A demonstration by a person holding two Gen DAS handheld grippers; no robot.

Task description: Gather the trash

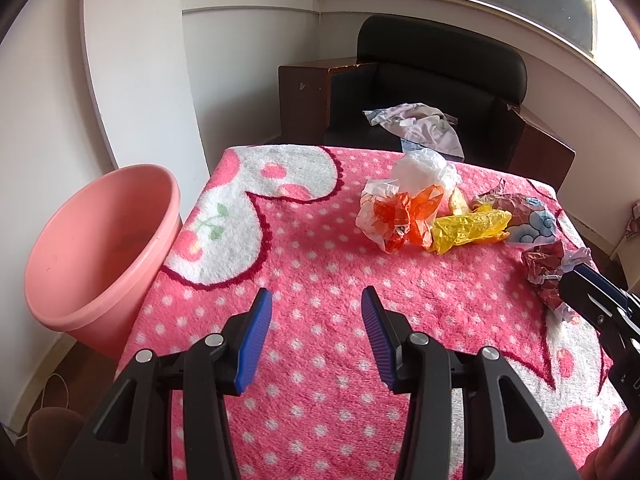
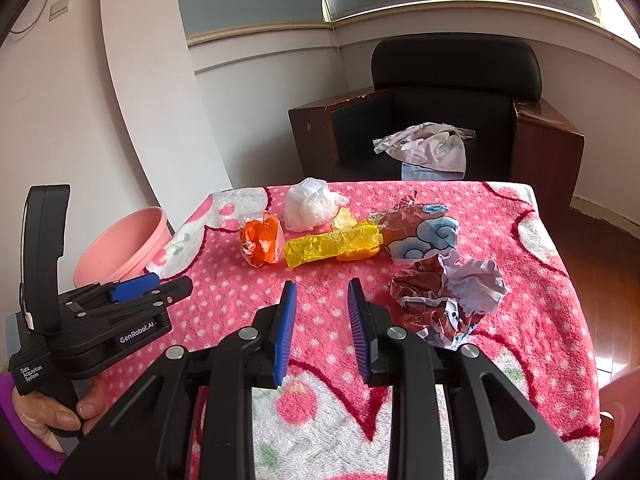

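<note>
Saw a table under a fluffy pink blanket (image 1: 320, 264) with white dots. Saw trash lying in a bunch on the far side of it: an orange wrapper (image 2: 262, 245), a yellow wrapper (image 2: 332, 245) just beside it, a white plastic bag (image 2: 310, 204) behind those two, a paper with blue clouds (image 2: 424, 236) next to the yellow one, and a crumpled dark red and white paper ball (image 2: 444, 300) nearer the front.

Held the left gripper (image 1: 316, 300) over the blanket, tipped downward, jaws apart, nothing between them. Gripped its black handle from below with the left hand (image 2: 52, 408), a purple sleeve (image 2: 16, 392) at the wrist.

Held the right gripper (image 2: 322, 288) tipped down too, jaws partly apart, narrower than the left pair, nothing between them. Kept its tips just to the left of the crumpled ball, not touching it.

Stood a pink bucket (image 1: 96, 248) on the floor against the table's left edge, mouth tilted toward the blanket. Noticed a black chair (image 1: 436, 80) behind the table with a rumpled cloth (image 1: 420, 124) on its seat.
</note>
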